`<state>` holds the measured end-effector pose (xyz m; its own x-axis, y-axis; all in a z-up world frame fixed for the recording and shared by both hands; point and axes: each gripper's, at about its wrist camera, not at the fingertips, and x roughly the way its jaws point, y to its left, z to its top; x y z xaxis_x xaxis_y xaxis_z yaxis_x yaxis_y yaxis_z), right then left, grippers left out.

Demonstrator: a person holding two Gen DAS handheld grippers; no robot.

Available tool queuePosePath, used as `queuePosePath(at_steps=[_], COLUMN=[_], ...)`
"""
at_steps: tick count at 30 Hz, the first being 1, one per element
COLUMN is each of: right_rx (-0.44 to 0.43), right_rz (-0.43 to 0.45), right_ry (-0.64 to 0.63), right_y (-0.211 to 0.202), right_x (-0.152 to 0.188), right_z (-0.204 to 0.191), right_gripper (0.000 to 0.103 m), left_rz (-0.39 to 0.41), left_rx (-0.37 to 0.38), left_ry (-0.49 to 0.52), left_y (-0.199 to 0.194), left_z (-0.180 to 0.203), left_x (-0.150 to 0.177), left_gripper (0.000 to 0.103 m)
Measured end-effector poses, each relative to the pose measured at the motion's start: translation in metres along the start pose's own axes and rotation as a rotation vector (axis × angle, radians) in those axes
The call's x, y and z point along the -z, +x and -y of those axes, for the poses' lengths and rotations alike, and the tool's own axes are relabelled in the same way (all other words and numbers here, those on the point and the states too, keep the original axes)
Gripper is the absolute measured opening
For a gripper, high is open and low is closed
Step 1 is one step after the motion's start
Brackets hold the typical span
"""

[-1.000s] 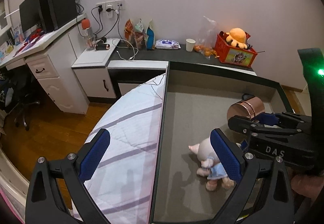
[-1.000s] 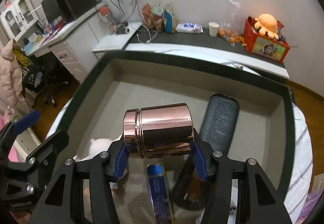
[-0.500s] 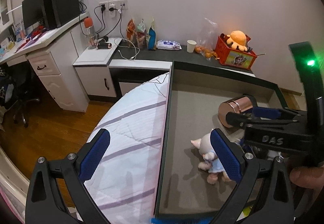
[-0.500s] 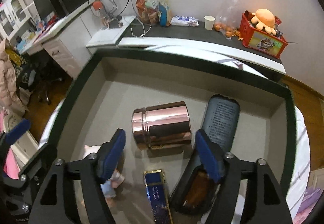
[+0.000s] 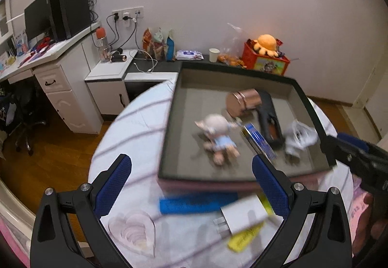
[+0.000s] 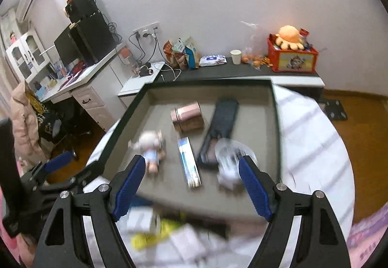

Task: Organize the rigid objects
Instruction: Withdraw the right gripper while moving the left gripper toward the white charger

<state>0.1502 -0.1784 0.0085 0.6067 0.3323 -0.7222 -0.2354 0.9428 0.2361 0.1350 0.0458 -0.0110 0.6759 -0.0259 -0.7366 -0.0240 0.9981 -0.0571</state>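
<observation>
Both claws, left [image 5: 191,185] & right [image 6: 191,189], spread, nothing held; copper tin [image 6: 187,117] laid in tray [image 6: 275,122], beside a doll [image 6: 150,146], prob. plush.

- Plain pale wall [image 5: 218,1] behind; socket strip [image 5: 127,13] with black cables plugged in.
- Wood floor [image 5: 48,154], warm brown.
- White desk [image 5: 55,50] at left with drawers; dark monitor [image 5: 37,17] and black speakers on top.
- Low dark shelf [image 6: 242,69] along wall carries snack bags, paper cup [image 6: 235,56], red box [image 6: 292,58] with orange plush.
- Glass-door white cabinet [image 6: 26,54] far left.
- Black office chair [image 5: 24,122] near desk.
</observation>
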Motion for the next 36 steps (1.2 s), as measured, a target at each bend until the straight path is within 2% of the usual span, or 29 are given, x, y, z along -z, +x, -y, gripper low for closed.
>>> queuePosePath(at_steps=[9,15,26,32,36], right_rx=[0.02,0.033,0.019,-0.001,-0.018], right_rz=[0.003,0.01,0.015,-0.004,-0.013], right_ry=[0.074,0.142,0.197,0.218,0.224], right_y=[-0.045,-0.061,-0.064,-0.051,-0.045], right_x=[0.071,0.092,0.104,0.105,0.104], right_z=[0.024,0.053,0.092,0.113,0.119], right_gripper=[0.081,0.081,0.081,0.081,0.081], left_rz=[-0.054,-0.133,-0.192,-0.168,-0.191], left_rx=[0.05,0.105,0.137,0.06,0.065], left_ry=[0.05,0.045,0.013,0.008,-0.034], left_y=[-0.023,-0.011,0.024,0.038,0.036], left_z=[0.04,0.067,0.11,0.123,0.123], left_x=[0.057,0.086,0.09,0.085,0.084], left_gripper=[0.101,0.101,0.101,0.101,0.101])
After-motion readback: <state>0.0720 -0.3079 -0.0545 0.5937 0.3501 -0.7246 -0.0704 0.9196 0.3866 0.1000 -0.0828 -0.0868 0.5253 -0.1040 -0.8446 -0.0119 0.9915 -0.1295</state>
